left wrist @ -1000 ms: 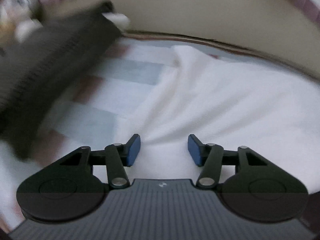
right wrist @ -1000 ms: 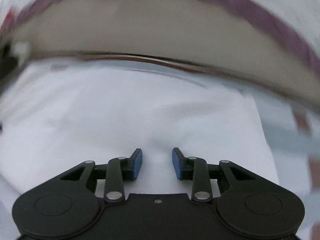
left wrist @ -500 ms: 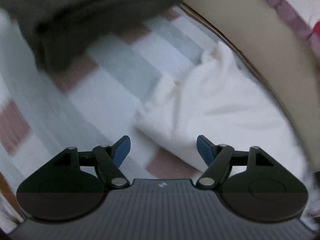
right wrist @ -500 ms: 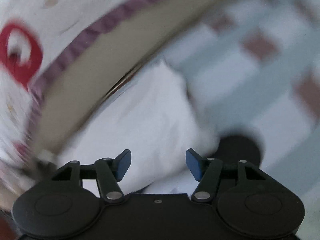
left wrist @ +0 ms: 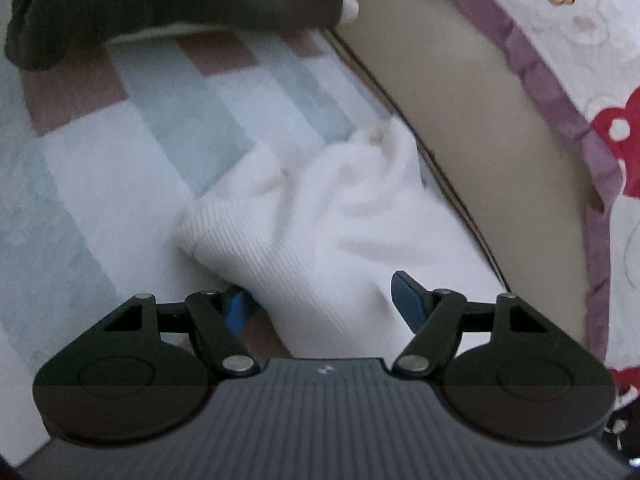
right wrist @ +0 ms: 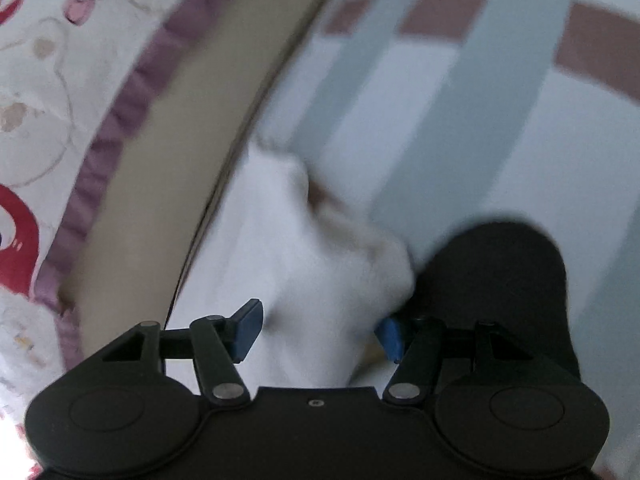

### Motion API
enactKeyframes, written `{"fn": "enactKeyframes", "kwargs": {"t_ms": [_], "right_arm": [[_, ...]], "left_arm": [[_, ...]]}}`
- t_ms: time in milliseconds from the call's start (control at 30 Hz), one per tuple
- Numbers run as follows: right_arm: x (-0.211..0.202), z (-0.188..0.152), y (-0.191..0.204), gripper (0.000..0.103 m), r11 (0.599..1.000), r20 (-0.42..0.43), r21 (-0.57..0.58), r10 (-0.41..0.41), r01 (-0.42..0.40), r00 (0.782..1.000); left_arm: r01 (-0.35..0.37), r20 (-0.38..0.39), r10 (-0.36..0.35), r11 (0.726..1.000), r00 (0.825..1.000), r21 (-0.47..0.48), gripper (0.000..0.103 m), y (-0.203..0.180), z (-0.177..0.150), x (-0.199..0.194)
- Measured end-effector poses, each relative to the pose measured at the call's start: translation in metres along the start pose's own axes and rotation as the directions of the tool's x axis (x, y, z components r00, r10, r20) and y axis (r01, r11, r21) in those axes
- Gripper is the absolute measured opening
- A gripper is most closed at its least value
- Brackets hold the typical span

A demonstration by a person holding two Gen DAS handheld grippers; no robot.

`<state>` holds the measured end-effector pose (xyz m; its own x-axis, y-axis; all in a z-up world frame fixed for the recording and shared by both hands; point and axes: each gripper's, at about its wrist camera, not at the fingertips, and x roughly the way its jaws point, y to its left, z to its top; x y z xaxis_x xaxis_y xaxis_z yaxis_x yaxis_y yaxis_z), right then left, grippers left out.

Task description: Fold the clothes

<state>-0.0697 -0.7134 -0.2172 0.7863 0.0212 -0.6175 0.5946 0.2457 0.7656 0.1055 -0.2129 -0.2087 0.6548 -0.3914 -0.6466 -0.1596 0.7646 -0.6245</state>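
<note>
A white ribbed garment (left wrist: 320,232) lies bunched on the striped bed sheet (left wrist: 120,184), beside a beige board (left wrist: 460,92). My left gripper (left wrist: 324,308) is open, its blue pads wide apart, and a folded edge of the garment sits between them, over the left pad. In the right wrist view the same white garment (right wrist: 320,264) lies between the open pads of my right gripper (right wrist: 320,332). A round black gripper part (right wrist: 500,280) shows just right of the cloth.
A dark folded garment (left wrist: 180,4) lies at the far end of the sheet. The beige board and a white cover with purple trim (left wrist: 568,100) and red prints run along one side; they also show in the right wrist view (right wrist: 120,120).
Both grippers swung from facing the flat white garment to its opposite ends and moved in. Their jaws opened wider, and cloth now sits between the pads.
</note>
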Motion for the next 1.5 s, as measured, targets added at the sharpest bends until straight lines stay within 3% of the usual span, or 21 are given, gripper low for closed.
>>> {"fn": "enactKeyframes", "kwargs": {"t_ms": [67, 100, 133, 167, 233, 300, 367, 400, 500, 600, 667, 733, 833, 900, 1000, 1133, 1200, 1333, 1400, 1467, 1500], "right_arm": [[0.004, 0.001, 0.001, 0.063, 1.0, 0.026, -0.024, 0.008, -0.007, 1.0], [0.006, 0.001, 0.002, 0.055, 0.999, 0.04, -0.036, 0.011, -0.01, 0.999], [0.008, 0.001, 0.003, 0.035, 0.999, 0.053, -0.048, 0.016, -0.013, 0.998], [0.01, 0.002, 0.004, 0.032, 0.998, 0.066, -0.06, 0.02, -0.016, 0.998], [0.014, 0.002, 0.005, 0.031, 0.996, 0.092, -0.084, 0.029, -0.021, 0.995], [0.018, 0.003, 0.007, 0.03, 0.994, 0.117, -0.108, 0.039, -0.026, 0.992], [0.022, 0.003, 0.008, 0.026, 0.991, 0.142, -0.133, 0.049, -0.03, 0.989], [0.024, 0.004, 0.009, 0.024, 0.989, 0.155, -0.145, 0.054, -0.032, 0.986], [0.001, 0.007, 0.028, 0.018, 0.978, 0.171, -0.211, 0.034, 0.003, 0.985], [-0.028, 0.004, 0.046, 0.016, 0.95, 0.203, -0.306, 0.003, 0.061, 0.979], [-0.047, -0.002, 0.045, 0.015, 0.93, 0.232, -0.342, -0.054, 0.133, 0.971], [-0.052, 0.001, 0.033, 0.015, 0.948, 0.201, -0.28, -0.095, 0.15, 0.975], [-0.037, 0.008, 0.006, 0.015, 0.964, 0.124, -0.161, -0.194, 0.213, 0.973], [-0.03, 0.01, -0.003, 0.016, 0.973, 0.11, -0.101, -0.197, 0.208, 0.974], [-0.028, 0.012, 0.0, 0.017, 0.97, 0.111, -0.106, -0.206, 0.218, 0.972], [-0.028, 0.009, -0.004, 0.02, 0.972, 0.116, -0.09, -0.206, 0.216, 0.972], [-0.028, 0.008, -0.009, 0.023, 0.976, 0.112, -0.066, -0.199, 0.208, 0.973], [-0.027, 0.005, -0.011, 0.026, 0.975, 0.113, -0.065, -0.205, 0.213, 0.972], [-0.027, 0.004, -0.01, 0.027, 0.974, 0.116, -0.074, -0.204, 0.214, 0.972], [-0.027, 0.004, -0.01, 0.026, 0.974, 0.118, -0.082, -0.203, 0.213, 0.972], [-0.027, 0.004, -0.01, 0.026, 0.973, 0.119, -0.086, -0.201, 0.212, 0.972]], "left_arm": [[-0.014, 0.038, 0.013, 0.999, 0.999, 0.035, 0.071, -0.004, -0.003, 0.003], [-0.014, 0.05, 0.012, 0.999, 0.999, 0.035, 0.071, -0.004, -0.003, 0.001], [-0.014, 0.062, 0.012, 0.999, 0.998, 0.034, 0.073, -0.003, -0.002, 0.0], [-0.014, 0.074, 0.011, 0.999, 0.997, 0.034, 0.073, -0.002, -0.002, -0.001], [0.02, 0.109, -0.02, 1.0, 0.994, -0.003, 0.088, 0.003, 0.0, 0.001], [0.027, 0.123, -0.026, 1.0, 0.992, -0.013, 0.087, 0.003, 0.003, 0.004], [0.028, 0.133, -0.026, 1.0, 0.991, -0.013, 0.04, 0.001, 0.006, 0.007], [-0.025, 0.117, 0.016, 0.997, 0.993, 0.072, 0.016, -0.007, 0.011, 0.005], [-0.06, 0.154, 0.023, 0.969, 0.988, 0.239, 0.016, -0.032, 0.015, -0.022], [-0.096, 0.152, 0.039, 0.916, 0.988, 0.389, 0.016, -0.051, 0.004, -0.054], [-0.105, 0.09, 0.074, 0.902, 0.993, 0.418, 0.016, -0.047, -0.007, -0.067], [-0.136, 0.021, 0.141, 0.888, 0.99, 0.44, 0.023, -0.035, -0.02, -0.067], [-0.23, -0.066, 0.279, 0.885, 0.958, 0.405, 0.041, -0.015, -0.024, -0.05], [-0.262, -0.01, 0.285, 0.893, 0.958, 0.366, 0.048, -0.013, -0.015, -0.057], [-0.425, 0.222, 0.363, 0.797, 0.905, 0.429, 0.048, -0.029, -0.011, -0.079], [-0.185, 0.126, 0.146, 0.899, 0.981, 0.397, 0.05, -0.031, 0.003, -0.083], [-0.038, 0.04, 0.024, 0.924, 0.999, 0.38, 0.05, -0.035, 0.006, -0.073], [0.017, -0.083, 0.029, 0.862, 0.996, 0.506, 0.048, -0.07, 0.017, -0.018], [-0.023, -0.117, 0.107, 0.827, 0.987, 0.562, 0.047, -0.077, 0.026, 0.014], [-0.115, -0.083, 0.21, 0.776, 0.974, 0.62, 0.045, -0.074, 0.031, 0.042], [-0.15, -0.053, 0.233, 0.768, 0.971, 0.623, 0.047, -0.07, 0.035, 0.05]]}}
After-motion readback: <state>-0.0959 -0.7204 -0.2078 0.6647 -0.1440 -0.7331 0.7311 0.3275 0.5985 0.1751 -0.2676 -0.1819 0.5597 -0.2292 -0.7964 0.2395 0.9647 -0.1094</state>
